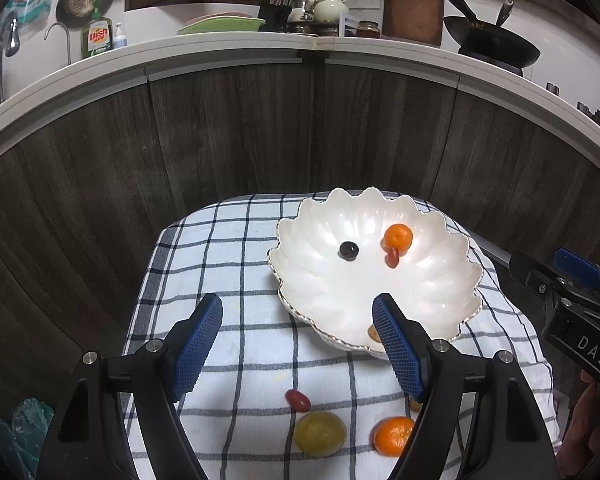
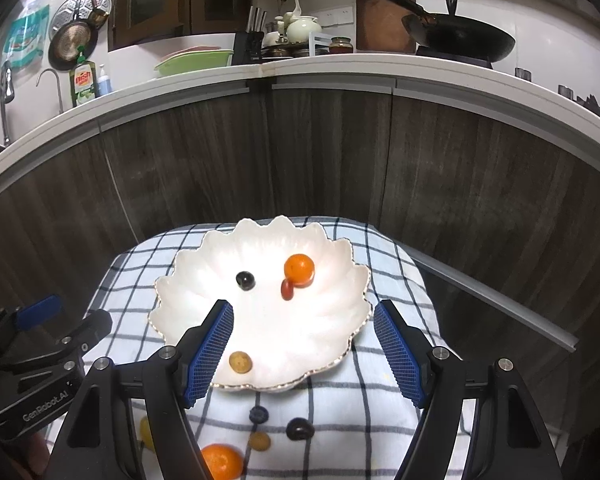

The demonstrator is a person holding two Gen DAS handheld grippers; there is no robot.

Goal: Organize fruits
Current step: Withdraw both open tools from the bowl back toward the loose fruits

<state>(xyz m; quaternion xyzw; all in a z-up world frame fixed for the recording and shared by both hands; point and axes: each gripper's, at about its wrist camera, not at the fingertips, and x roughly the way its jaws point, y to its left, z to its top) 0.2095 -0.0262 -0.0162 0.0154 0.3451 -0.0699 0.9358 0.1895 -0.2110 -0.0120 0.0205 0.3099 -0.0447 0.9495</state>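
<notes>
A white scalloped bowl [image 1: 332, 292] [image 2: 324, 320] sits on a checked cloth [image 1: 240, 344] [image 2: 340, 412]. It holds a mandarin [image 1: 398, 236] [image 2: 299, 269], a red grape tomato [image 1: 393, 257] [image 2: 287, 290], a dark grape [image 1: 349, 249] [image 2: 245, 280] and a small yellow fruit [image 2: 240, 361]. On the cloth near me lie a red tomato [image 1: 298, 400], a yellow-green fruit [image 1: 319, 433], a mandarin [image 1: 394, 435] [image 2: 221, 461], a blueberry [image 2: 258, 415], a dark grape [image 2: 300, 429] and a small yellow fruit [image 2: 259, 440]. My left gripper [image 1: 298, 322] and right gripper [image 2: 304, 332] are open and empty above the bowl's near rim.
The cloth covers a small raised surface in front of dark wood cabinets [image 1: 260, 128]. A white counter [image 1: 220, 46] above carries dishes, a wok [image 1: 496, 44] and a dish soap bottle [image 1: 97, 36]. A metal rail [image 2: 496, 300] runs along the right.
</notes>
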